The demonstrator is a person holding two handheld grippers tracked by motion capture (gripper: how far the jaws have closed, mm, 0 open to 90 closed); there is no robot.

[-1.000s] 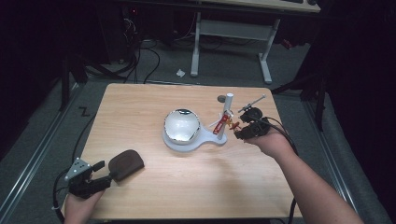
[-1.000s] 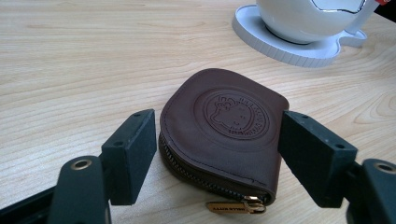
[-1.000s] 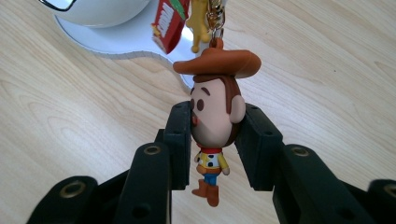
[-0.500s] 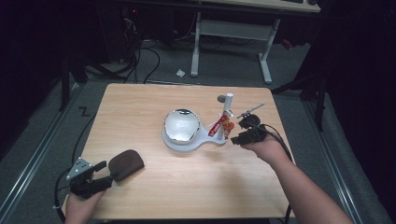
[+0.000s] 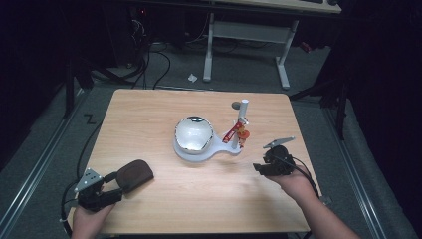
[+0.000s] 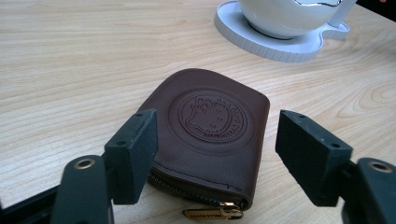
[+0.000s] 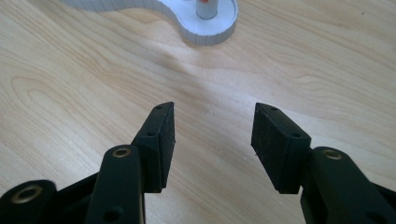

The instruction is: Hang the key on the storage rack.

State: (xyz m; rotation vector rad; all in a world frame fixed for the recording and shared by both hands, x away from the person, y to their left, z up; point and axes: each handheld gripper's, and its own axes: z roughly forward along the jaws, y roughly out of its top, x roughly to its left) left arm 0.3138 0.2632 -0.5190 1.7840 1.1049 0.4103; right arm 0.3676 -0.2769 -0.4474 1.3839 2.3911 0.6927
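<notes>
Brown leather pouch (image 6: 210, 140) — round embossed stamp, zip edge, left gripper (image 6: 215, 154) spread around it.

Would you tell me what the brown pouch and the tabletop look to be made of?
Brown pouch: probably leather or imitation, matte, given its embossed round stamp and stitched zipper edge. Tabletop: light wood or wood-look laminate with a smooth, visible grain.

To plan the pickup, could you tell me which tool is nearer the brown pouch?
Left. The left tool straddles the brown pouch, jaws open; the right tool sits across the table.
</notes>
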